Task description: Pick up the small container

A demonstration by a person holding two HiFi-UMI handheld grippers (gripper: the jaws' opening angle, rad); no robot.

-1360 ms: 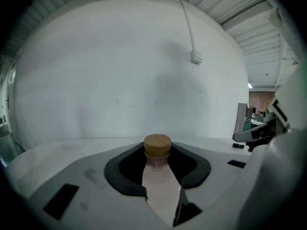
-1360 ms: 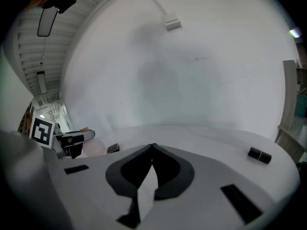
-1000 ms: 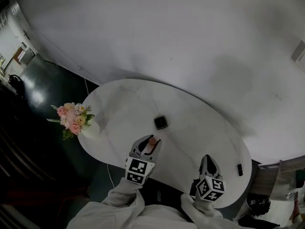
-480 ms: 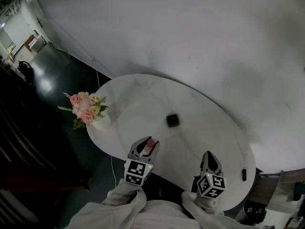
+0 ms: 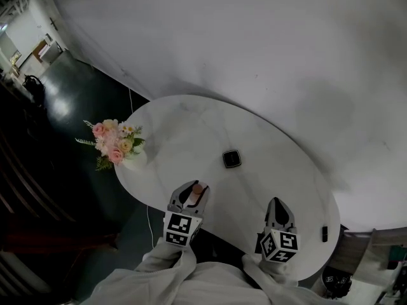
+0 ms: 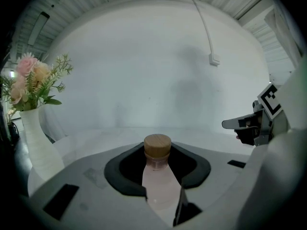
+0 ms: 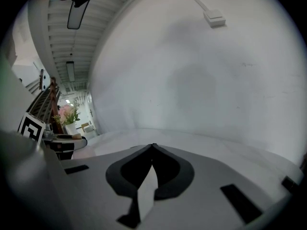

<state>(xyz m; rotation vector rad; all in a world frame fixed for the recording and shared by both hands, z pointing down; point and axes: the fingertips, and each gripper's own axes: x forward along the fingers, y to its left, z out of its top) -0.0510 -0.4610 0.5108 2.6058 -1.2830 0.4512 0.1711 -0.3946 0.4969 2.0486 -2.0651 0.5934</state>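
Grasp secured | left gripper (image 5: 194, 191) clamped on pink wood-capped bottle (image 6: 160, 188) | right gripper (image 7: 152, 147) closed, empty | next: lift upright, steadily

small container (image 6: 160, 190): frosted pink body, matt wooden cap (image 6: 157, 146); table (image 5: 184, 132) smooth, white, faintly veined.
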